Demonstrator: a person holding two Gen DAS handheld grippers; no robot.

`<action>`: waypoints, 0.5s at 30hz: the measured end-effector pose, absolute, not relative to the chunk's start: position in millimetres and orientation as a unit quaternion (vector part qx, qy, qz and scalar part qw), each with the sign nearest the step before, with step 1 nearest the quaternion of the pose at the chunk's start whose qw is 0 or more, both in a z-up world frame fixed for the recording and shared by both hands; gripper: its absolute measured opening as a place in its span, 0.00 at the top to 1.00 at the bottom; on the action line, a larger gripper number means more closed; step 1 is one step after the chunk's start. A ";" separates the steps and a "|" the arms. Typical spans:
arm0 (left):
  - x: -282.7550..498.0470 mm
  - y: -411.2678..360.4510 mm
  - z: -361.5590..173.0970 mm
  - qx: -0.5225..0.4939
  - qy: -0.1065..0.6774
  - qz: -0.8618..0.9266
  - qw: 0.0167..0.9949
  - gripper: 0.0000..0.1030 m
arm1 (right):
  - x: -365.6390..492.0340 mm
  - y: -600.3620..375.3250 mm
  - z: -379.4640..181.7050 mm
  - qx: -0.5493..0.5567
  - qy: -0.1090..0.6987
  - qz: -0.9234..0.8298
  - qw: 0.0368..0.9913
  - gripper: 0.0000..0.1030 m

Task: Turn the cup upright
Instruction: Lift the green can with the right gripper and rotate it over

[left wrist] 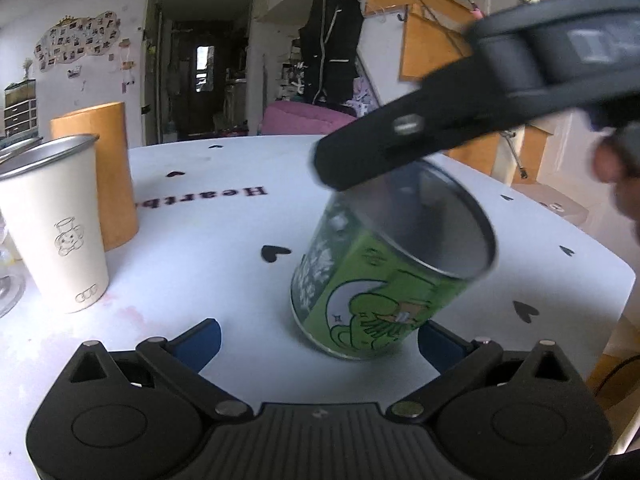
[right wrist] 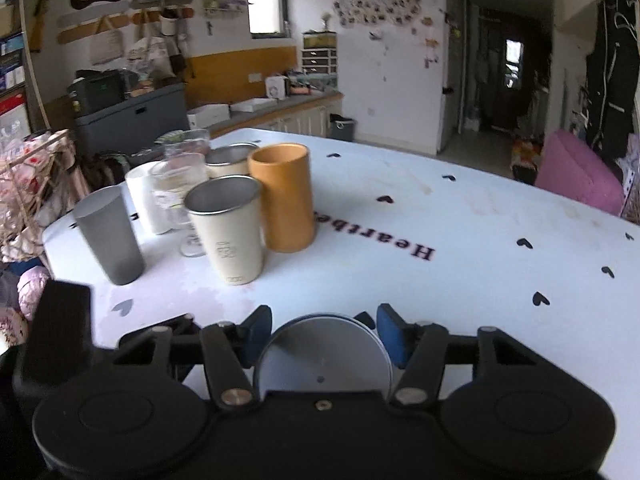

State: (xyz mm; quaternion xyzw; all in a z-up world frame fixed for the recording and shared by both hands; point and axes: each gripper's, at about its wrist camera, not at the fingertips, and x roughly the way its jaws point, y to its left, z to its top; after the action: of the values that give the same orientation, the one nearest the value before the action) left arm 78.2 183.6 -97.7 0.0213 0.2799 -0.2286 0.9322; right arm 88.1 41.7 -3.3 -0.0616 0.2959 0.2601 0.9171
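Observation:
A green cartoon-print cup (left wrist: 372,280) stands tilted on the white table (left wrist: 208,264), its metal base up and leaning right. My right gripper (right wrist: 320,338) is shut on the cup; in the right wrist view the cup's round metal base (right wrist: 324,360) sits between the blue pads (right wrist: 390,334). In the left wrist view the right gripper's black finger (left wrist: 400,148) comes in from the upper right onto the cup's top. My left gripper (left wrist: 320,342) is open and empty just in front of the cup, its blue pads (left wrist: 200,340) to either side.
A cluster of upright cups stands at the table's left: a cream metal cup (right wrist: 228,228), an orange cup (right wrist: 284,196), a grey cup (right wrist: 108,236), several glass and white ones behind. The table edge (left wrist: 616,312) is close on the right.

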 end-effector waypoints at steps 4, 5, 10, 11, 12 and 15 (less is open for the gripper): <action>73.6 190.0 -96.9 0.023 0.281 -0.224 0.933 0.00 | 70.3 40.6 -2.6 -0.068 0.287 0.269 0.917 0.43; 71.2 192.8 -96.2 0.021 0.282 -0.229 0.931 0.00 | 66.5 40.9 -3.3 -0.072 0.284 0.267 0.918 0.43; 59.8 210.4 -90.0 -0.007 0.293 -0.273 0.916 0.00 | 55.7 43.0 -7.1 -0.078 0.272 0.262 0.923 0.43; 58.4 214.4 -88.2 -0.014 0.295 -0.275 0.915 0.00 | 53.4 43.0 -8.0 -0.079 0.271 0.261 0.923 0.43; 57.1 218.7 -85.8 -0.023 0.298 -0.277 0.913 0.00 | 51.5 42.3 -8.3 -0.078 0.272 0.261 0.923 0.43; 54.3 230.9 -81.2 -0.045 0.305 -0.299 0.903 0.00 | 45.0 36.5 -10.1 -0.072 0.273 0.259 0.924 0.43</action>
State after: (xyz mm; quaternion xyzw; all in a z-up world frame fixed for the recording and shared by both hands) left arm 54.3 230.9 -81.2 -0.0452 0.3051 -0.2988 0.9031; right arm 45.0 36.5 -10.1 -0.0719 0.2728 0.2594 0.9237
